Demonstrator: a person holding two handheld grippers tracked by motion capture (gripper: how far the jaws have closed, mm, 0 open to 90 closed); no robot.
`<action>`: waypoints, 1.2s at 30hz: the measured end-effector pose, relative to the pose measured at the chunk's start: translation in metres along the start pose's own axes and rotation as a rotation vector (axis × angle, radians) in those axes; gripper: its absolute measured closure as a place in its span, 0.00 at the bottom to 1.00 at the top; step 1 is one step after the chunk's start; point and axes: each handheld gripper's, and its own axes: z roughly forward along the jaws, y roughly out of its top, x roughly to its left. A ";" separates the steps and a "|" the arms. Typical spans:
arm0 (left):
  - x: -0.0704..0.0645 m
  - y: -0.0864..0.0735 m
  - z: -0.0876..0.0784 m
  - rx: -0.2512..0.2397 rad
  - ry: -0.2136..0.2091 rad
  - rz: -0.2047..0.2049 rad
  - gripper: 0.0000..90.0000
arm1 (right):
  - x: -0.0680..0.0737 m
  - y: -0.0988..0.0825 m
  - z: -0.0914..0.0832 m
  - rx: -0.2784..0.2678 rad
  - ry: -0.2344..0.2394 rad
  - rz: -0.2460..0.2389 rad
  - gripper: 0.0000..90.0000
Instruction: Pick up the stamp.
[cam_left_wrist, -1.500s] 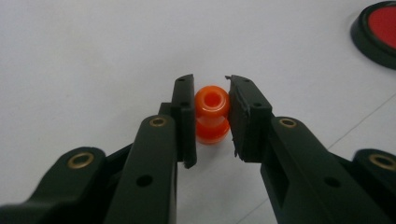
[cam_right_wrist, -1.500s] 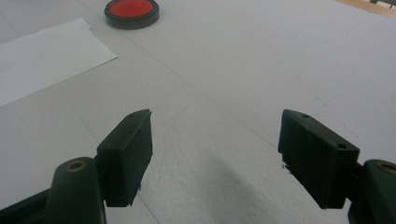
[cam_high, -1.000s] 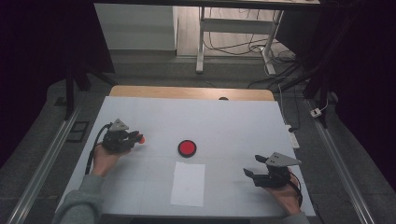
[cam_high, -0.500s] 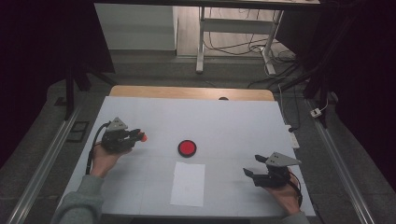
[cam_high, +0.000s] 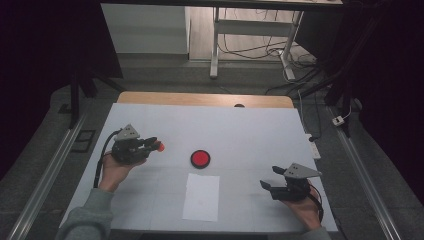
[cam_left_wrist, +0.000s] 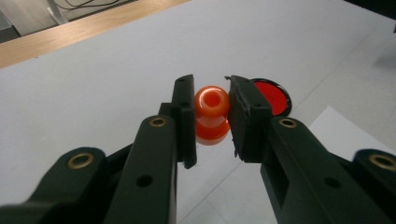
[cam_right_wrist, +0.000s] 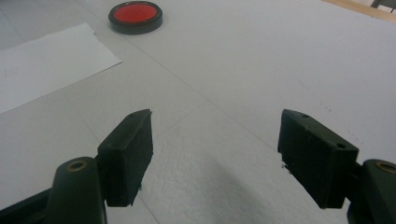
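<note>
My left gripper is shut on a small glossy orange piece with a round hole in its top, held above the white table. In the high view the left gripper sits at the table's left with the orange piece at its tips, pointing toward a red disc with a black rim. That red disc lies just beyond the right jaw. My right gripper is open near the table surface, nothing between its jaws. The right gripper rests at the lower right.
A white paper sheet lies near the front edge, in front of the red disc. The paper sheet is left of the right gripper's jaws. A wooden strip borders the table's far edge.
The left gripper has risen and shifted slightly right toward the red disc, carrying the orange piece. The right gripper has stayed put.
</note>
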 end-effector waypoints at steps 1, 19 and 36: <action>0.000 0.000 0.000 0.001 -0.002 0.002 0.80 | 0.000 0.000 0.000 0.001 0.000 0.000 0.29; -0.008 0.003 0.002 -0.012 -0.059 -0.003 0.80 | 0.000 0.000 0.002 0.001 0.003 -0.003 0.29; -0.027 0.010 0.006 -0.010 -0.111 0.037 0.80 | 0.001 -0.001 0.002 0.004 0.000 -0.007 0.29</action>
